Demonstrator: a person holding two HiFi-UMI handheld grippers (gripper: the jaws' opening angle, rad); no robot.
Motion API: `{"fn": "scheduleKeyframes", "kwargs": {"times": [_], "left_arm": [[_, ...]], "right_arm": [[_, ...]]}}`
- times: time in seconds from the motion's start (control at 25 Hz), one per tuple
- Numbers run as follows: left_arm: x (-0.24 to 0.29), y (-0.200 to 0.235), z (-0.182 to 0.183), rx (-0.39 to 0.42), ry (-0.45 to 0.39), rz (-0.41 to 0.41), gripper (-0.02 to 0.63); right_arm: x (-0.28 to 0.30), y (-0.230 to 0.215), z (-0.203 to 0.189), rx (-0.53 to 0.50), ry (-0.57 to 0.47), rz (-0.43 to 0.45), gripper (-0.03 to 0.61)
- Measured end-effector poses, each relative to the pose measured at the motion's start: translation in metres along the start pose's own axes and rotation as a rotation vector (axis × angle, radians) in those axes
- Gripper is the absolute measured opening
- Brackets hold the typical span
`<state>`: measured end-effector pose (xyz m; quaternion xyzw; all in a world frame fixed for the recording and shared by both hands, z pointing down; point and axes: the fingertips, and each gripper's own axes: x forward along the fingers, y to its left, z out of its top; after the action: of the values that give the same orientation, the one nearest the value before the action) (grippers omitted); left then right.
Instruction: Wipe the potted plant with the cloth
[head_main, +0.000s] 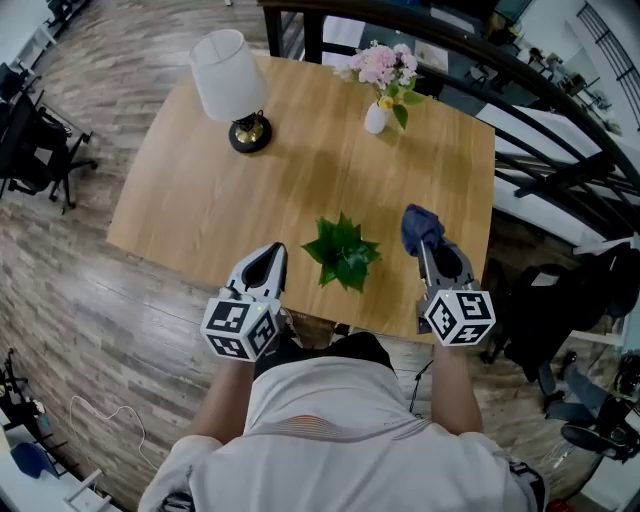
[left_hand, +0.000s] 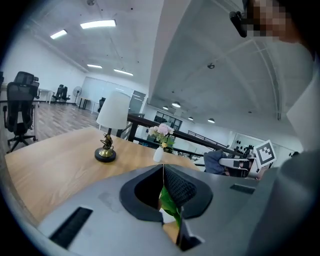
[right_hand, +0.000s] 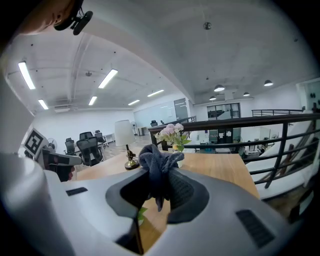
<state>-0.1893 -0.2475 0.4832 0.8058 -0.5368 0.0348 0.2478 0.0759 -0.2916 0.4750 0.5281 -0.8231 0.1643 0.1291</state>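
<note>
Left hand-held gripper (head_main: 270, 254) jaws together, right hand-held gripper (head_main: 432, 248) clamped on cloth (head_main: 420, 224), both held forward

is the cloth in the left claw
No, the cloth is pinched in the right claw; the left claw is shut with nothing in it.

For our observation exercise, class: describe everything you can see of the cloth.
The cloth is dark blue-grey, soft-looking fabric, crumpled into a bunch. The right gripper is shut on it; a knot of folds sticks out past the tips. It is held over the table, right of the potted plant, not touching it.
</note>
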Motion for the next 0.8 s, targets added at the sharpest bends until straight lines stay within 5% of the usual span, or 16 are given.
{"fn": "scheduleKeyframes", "kwargs": {"times": [0.28, 0.52, 0.64, 0.8], "left_arm": [[0.004, 0.034, -0.028, -0.142, 0.062, -0.127, 0.017], [0.04, 0.042, -0.11, -0.258, 0.261, -0.198, 0.023], [0.052, 0.028, -0.128, -0.36, 0.326, -0.289, 0.113], [0.068, 0.013, -0.141, -0.469, 0.385, -0.367, 0.114]], "right_arm": [[-0.005, 0.047, -0.015, -0.005, 0.037, -0.025, 0.13], [-0.007, 0.056, -0.013, -0.008, 0.037, -0.033, 0.13], [-0.007, 0.054, -0.015, -0.005, 0.042, -0.041, 0.13], [-0.009, 0.053, -0.019, 0.008, 0.055, -0.05, 0.13]]}}
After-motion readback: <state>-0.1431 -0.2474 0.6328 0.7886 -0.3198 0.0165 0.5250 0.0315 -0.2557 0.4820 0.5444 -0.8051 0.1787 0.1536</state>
